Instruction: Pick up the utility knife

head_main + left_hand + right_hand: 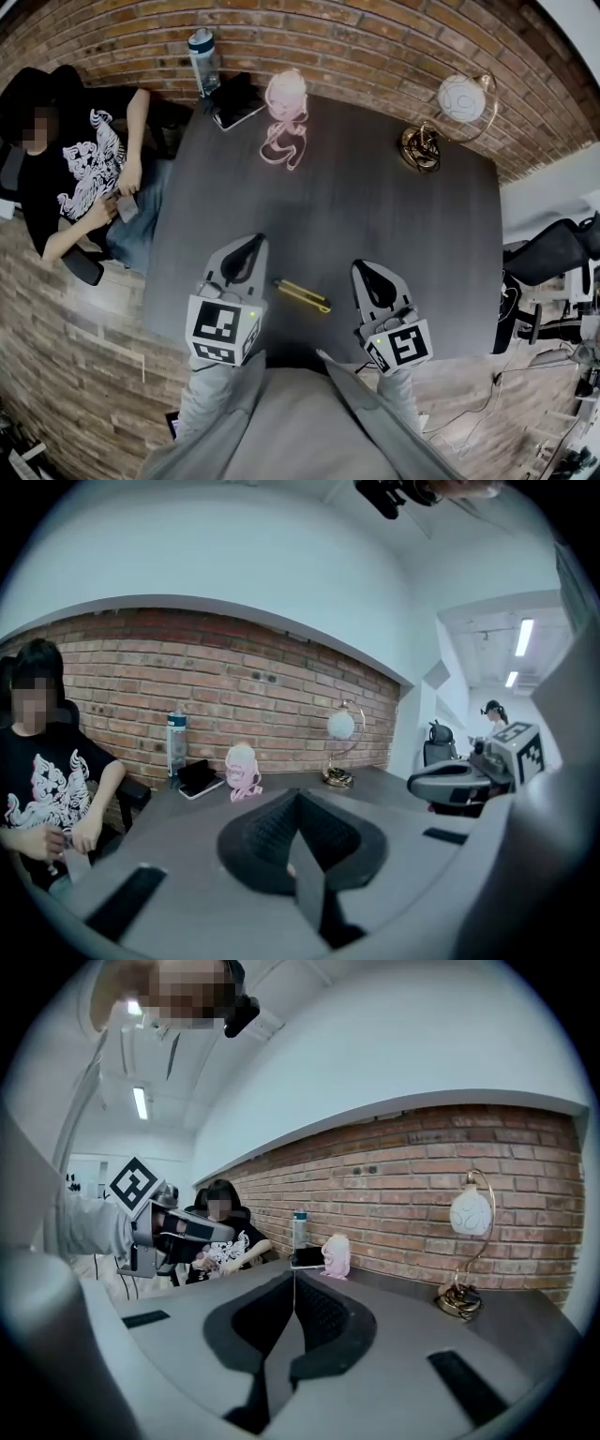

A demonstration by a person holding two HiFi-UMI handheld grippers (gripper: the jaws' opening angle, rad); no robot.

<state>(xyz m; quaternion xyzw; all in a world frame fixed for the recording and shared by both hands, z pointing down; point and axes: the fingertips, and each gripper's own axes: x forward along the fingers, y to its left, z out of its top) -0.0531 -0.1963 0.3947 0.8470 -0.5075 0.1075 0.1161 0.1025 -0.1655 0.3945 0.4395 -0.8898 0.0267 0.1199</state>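
Yellow-black utility knife (pixel 302 294), slim, diagonal

L gripper (pixel 255 242) & R gripper (pixel 362 267): grey, blk ribbed pads (pixel 258 836), b/w marker cubes (pixel 223 328); grey sleeves (pixel 202 403).

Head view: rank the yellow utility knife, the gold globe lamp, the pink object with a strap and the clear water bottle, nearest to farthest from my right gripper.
1. Yellow utility knife: on the table, just left of the right gripper.
2. Gold globe lamp: far right corner.
3. Pink object with a strap: far edge, centre.
4. Clear water bottle: far left corner.
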